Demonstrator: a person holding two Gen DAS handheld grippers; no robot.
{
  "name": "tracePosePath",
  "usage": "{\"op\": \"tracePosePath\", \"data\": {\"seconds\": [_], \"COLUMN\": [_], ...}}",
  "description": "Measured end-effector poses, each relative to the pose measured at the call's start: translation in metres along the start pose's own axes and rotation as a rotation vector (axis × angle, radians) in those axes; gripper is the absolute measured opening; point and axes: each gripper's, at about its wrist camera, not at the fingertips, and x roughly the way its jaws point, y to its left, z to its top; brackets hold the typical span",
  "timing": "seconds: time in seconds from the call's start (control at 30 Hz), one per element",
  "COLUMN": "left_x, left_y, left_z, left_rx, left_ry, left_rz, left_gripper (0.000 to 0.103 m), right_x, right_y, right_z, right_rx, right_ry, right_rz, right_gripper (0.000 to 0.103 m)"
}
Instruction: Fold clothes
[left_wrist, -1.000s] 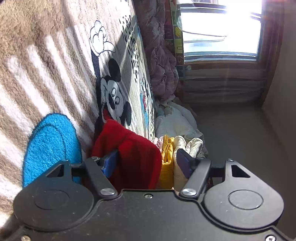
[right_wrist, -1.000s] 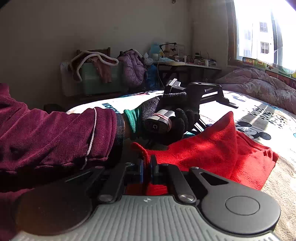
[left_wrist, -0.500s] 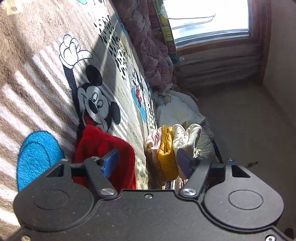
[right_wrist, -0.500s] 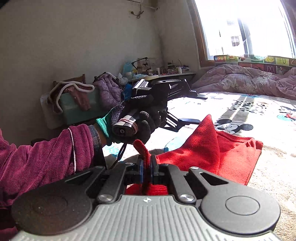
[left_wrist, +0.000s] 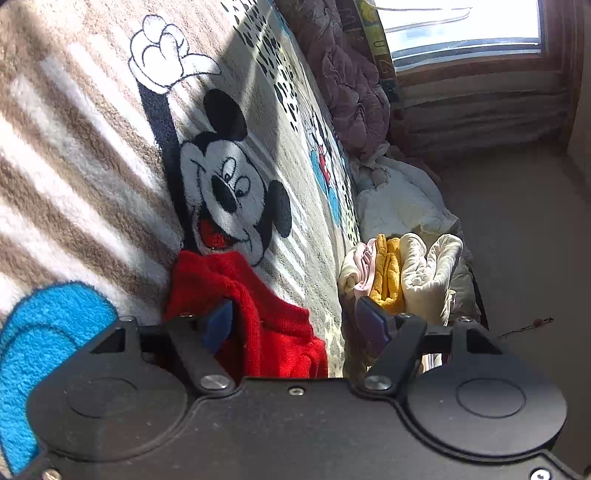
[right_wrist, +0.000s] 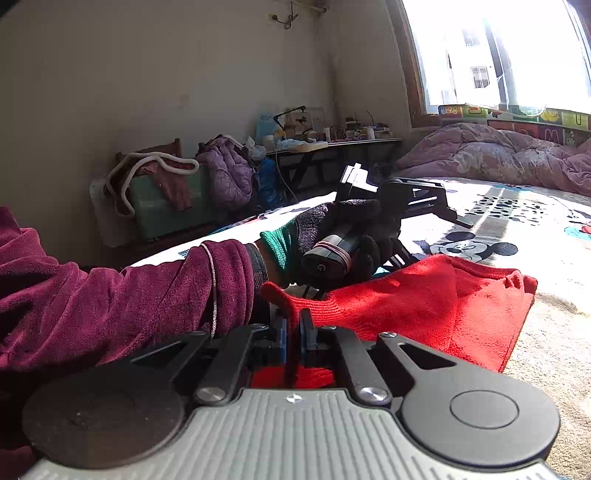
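Here, the right claw is clamped on a corner of the red knit garment lying on the Mickey Mouse blanket. The left claw is spread wide, 1 finger over the garment.

Maroon fleece sleeve, dark knit glove, green cuff, possibly ribbed

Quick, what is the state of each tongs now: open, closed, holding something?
Left tongs: open, holding nothing; the red garment lies between its fingers.
Right tongs: closed on the red garment's edge.
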Motion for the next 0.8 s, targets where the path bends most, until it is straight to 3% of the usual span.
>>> {"op": "tracePosePath", "data": {"seconds": [0.23, 0.5, 0.8], "left_x": [-0.009, -0.021, -0.041], "left_y": [0.005, 0.008, -0.019], "left_z": [0.003, 0.008, 0.007], "left_rx": [-0.056, -0.051, 0.091], "left_ry": [-0.011, 0.02, -0.019], "left_rz": [-0.049, -0.05, 0.042], "left_gripper": [0.072, 0.074, 0.074], "right_x": [0.011, 0.013, 0.019], "right_y": [0.027, 0.028, 0.031], "right_z": [0.016, -0.008, -0.015], "right_rx": [-0.107, -0.137, -0.144], "right_ry": [0.032, 0.168, 0.177], "right_rz": [0.017, -0.003, 0.007], "right_gripper": [0.008, 0.007, 0.007]}}
